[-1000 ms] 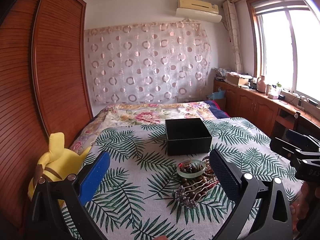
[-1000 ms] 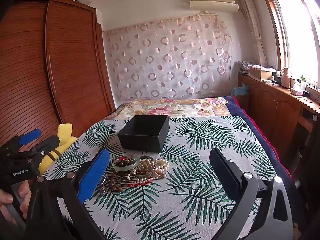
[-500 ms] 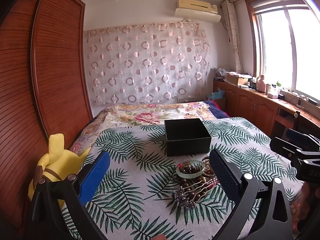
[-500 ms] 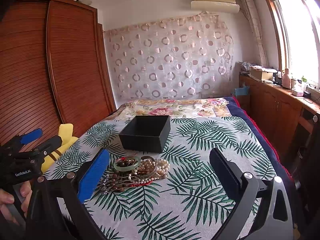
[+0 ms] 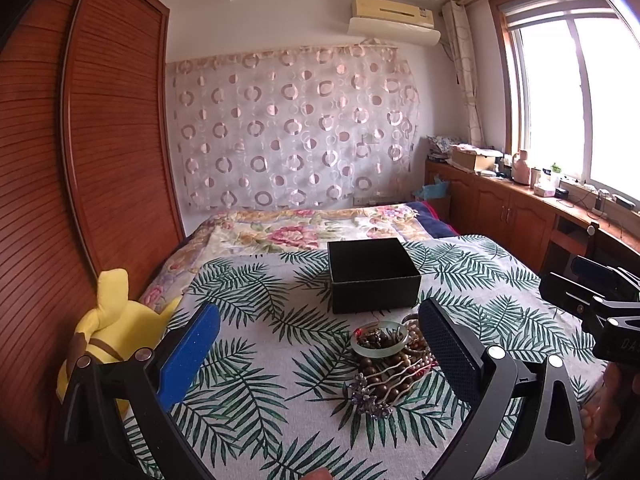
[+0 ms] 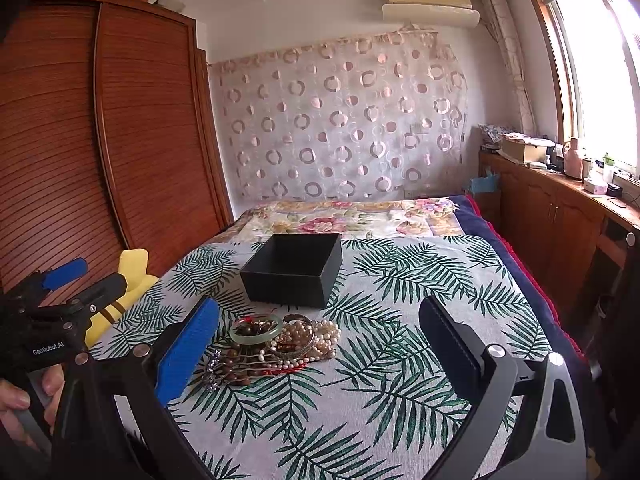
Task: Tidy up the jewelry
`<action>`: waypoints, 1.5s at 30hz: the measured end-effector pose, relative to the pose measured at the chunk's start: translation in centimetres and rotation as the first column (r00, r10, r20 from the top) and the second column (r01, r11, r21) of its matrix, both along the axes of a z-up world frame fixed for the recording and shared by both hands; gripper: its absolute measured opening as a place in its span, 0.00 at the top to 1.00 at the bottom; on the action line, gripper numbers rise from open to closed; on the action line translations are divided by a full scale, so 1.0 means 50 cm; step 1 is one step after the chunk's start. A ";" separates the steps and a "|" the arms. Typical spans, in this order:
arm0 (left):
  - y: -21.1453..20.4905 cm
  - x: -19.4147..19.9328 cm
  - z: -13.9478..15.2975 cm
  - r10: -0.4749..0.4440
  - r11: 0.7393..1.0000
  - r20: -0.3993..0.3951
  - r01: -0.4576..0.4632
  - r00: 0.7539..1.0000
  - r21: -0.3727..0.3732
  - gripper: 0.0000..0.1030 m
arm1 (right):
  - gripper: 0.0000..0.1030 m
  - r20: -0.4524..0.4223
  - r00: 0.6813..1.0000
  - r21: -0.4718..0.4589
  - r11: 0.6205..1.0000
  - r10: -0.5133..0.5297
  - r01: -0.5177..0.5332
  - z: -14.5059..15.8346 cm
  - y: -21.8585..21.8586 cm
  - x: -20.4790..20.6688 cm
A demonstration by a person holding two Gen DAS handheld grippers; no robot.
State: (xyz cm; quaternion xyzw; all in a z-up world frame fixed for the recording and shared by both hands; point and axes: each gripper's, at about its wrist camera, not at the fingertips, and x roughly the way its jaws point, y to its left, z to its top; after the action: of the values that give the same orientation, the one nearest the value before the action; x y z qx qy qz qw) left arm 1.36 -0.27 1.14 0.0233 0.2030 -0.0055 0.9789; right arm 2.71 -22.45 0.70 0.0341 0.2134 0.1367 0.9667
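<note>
A pile of jewelry (image 5: pixel 386 364) lies on the leaf-print bedspread (image 5: pixel 260 344): a pale green bangle (image 5: pixel 379 338), brown beads, pearls and a purple flower clip (image 5: pixel 366 398). It also shows in the right wrist view (image 6: pixel 276 340), with the bangle (image 6: pixel 255 329) on its left and pearl strands (image 6: pixel 316 330) on its right. An open black box (image 5: pixel 372 274) stands just behind the pile, seen too in the right wrist view (image 6: pixel 294 268). My left gripper (image 5: pixel 320 338) is open and empty, above the pile's left. My right gripper (image 6: pixel 320 334) is open and empty, near the pile.
A yellow plush toy (image 5: pixel 108 332) lies at the bed's left edge by the wooden wardrobe (image 5: pixel 80 160). A floral blanket (image 5: pixel 304 228) covers the bed's far end. Wooden cabinets (image 5: pixel 512 216) with clutter run under the window at right.
Both views have tilted slightly; the jewelry pile and box sit a little lower in the frames. Both grippers stay open and empty.
</note>
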 end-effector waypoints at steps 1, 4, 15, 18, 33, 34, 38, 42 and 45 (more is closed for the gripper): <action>-0.001 -0.003 -0.001 0.000 1.000 -0.001 0.000 1.000 0.000 0.07 | 0.02 0.001 1.000 0.000 1.000 0.000 0.000 0.001 0.001 -0.001; -0.003 -0.017 -0.008 0.000 1.000 0.000 0.000 1.000 0.001 0.07 | 0.02 0.001 1.000 0.003 1.000 0.005 -0.005 0.000 0.001 -0.001; -0.001 -0.019 -0.011 -0.003 1.000 -0.007 0.003 1.000 -0.002 0.07 | 0.02 -0.012 1.000 0.002 1.000 0.013 -0.013 -0.010 0.003 0.005; 0.000 -0.012 -0.013 -0.006 1.000 -0.018 0.006 1.000 -0.007 0.07 | 0.02 -0.020 1.000 0.001 1.000 0.019 -0.019 -0.021 0.003 0.011; 0.011 0.067 -0.117 -0.127 0.992 -0.172 0.123 0.977 -0.036 0.07 | 0.15 -0.076 0.991 -0.047 0.993 0.107 -0.111 -0.098 0.005 0.062; 0.009 0.077 -0.125 -0.139 0.990 -0.182 0.134 0.973 -0.041 0.07 | 0.16 -0.081 0.990 -0.048 0.992 0.113 -0.117 -0.103 0.007 0.066; 0.005 0.105 -0.144 -0.166 0.986 -0.220 0.162 0.961 -0.039 0.07 | 0.24 -0.113 0.983 -0.065 0.986 0.144 -0.152 -0.127 0.012 0.083; 0.007 0.134 -0.157 -0.194 0.981 -0.258 0.185 0.947 -0.056 0.07 | 0.29 -0.150 0.974 -0.077 0.980 0.168 -0.181 -0.146 0.020 0.097; 0.009 0.161 -0.168 -0.228 0.973 -0.289 0.209 0.930 -0.094 0.07 | 0.29 -0.169 0.968 -0.072 0.977 0.184 -0.199 -0.152 0.024 0.104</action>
State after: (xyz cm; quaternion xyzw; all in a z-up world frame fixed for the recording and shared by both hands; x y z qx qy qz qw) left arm 9.41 0.19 -7.27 0.0147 0.3439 -0.1240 0.9307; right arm 7.91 -21.28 -6.92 -0.0187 0.2989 0.2167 0.9292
